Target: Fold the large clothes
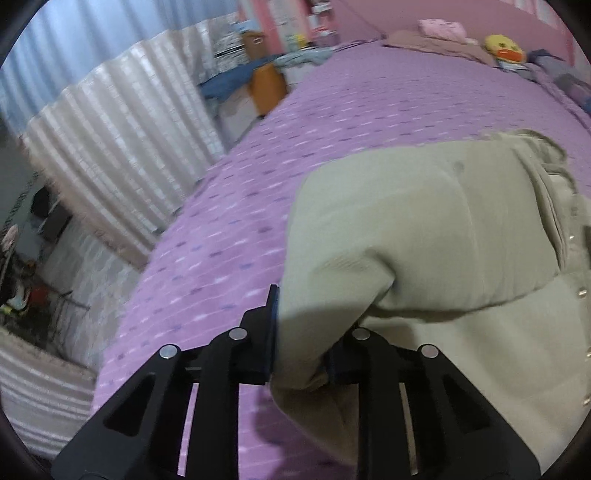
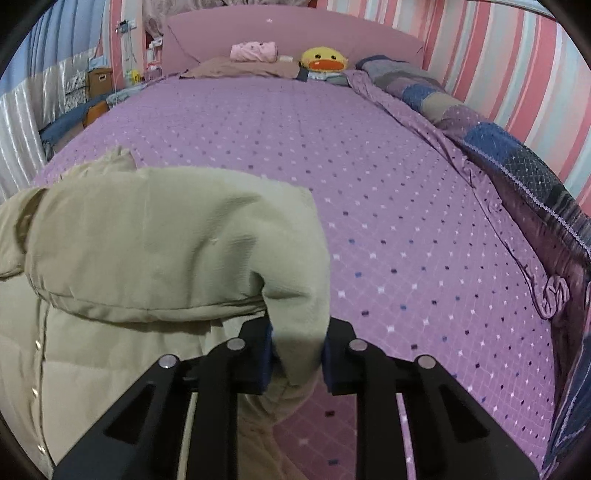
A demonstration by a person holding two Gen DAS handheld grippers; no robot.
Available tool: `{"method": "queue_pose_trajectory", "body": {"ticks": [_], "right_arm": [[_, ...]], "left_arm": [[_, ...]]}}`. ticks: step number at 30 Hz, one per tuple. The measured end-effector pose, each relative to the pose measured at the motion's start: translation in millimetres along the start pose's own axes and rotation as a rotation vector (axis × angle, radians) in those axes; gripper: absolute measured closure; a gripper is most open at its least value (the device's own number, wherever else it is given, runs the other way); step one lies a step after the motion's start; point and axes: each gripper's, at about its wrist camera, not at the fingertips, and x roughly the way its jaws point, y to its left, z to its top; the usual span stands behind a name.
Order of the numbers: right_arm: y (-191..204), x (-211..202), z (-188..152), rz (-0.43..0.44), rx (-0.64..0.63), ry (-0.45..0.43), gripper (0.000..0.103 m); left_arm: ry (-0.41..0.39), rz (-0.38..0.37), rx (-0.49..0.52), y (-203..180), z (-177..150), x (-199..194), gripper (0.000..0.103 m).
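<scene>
Lay spread on the purple dotted bedspread (image 2: pixel 388 206), a beige padded jacket (image 2: pixel 140 251), filling the 9 o'clock half of the right wrist view and the 3 o'clock half of the left wrist view. Left gripper (image 1: pixel 301 332): jaws narrow, clamped on a bunched fold of the jacket (image 1: pixel 424 240) at the jacket's 9 o'clock edge, cloth swelling out above the pads. Right gripper (image 2: pixel 297 347): jaws narrow too, pinched on a sleeve end at the jacket's 3 o'clock edge, beige cloth squeezed between the blue pads. Ran down the jacket front a row of snap buttons (image 2: pixel 36 391), toward 8 o'clock in the right wrist view. Sat far off at 12 o'clock, by the pink headboard (image 2: pixel 295 33), a yellow duck plush (image 2: pixel 324 59) with a folded pink garment (image 2: pixel 254 51) just beside it at its 9 o'clock. Stretched along the bed's 3 o'clock side, a rumpled patchwork quilt (image 2: pixel 498 147). Hung at 10 o'clock in the left wrist view, pale pleated curtains (image 1: pixel 110 147), blurred
</scene>
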Motion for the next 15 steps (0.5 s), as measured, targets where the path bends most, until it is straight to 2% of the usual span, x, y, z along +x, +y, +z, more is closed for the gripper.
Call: {"method": "queue_pose_trajectory", "body": {"ticks": [3, 6, 8, 9, 10, 12, 14, 15], "right_arm": [[9, 1, -4, -0.030, -0.044, 0.006, 0.082], [16, 0, -3, -0.041, -0.050, 0.028, 0.079], [17, -4, 1, -0.032, -0.041, 0.035, 0.077], [18, -8, 2, -0.016, -0.037, 0.032, 0.069], [19, -12, 4, -0.006, -0.037, 0.027, 0.057], [25, -26, 7, 0.004, -0.051, 0.001, 0.045], [33, -34, 7, 0.004, -0.073, -0.011, 0.044], [37, -38, 8, 0.012, -0.080, -0.014, 0.043]], "left_arm": [[0.029, -0.003, -0.025, 24, -19, 9, 0.081], [0.029, 0.020, 0.011, 22, -36, 13, 0.081], [0.021, 0.008, 0.027, 22, -46, 9, 0.080], [0.017, 0.000, 0.026, 21, -47, 6, 0.075], [0.010, -0.004, 0.022, 22, -48, 1, 0.071], [-0.002, -0.024, 0.006, 28, -49, -9, 0.044], [-0.013, -0.057, -0.004, 30, -49, -25, 0.028], [-0.022, -0.074, -0.008, 35, -50, -29, 0.024]]}}
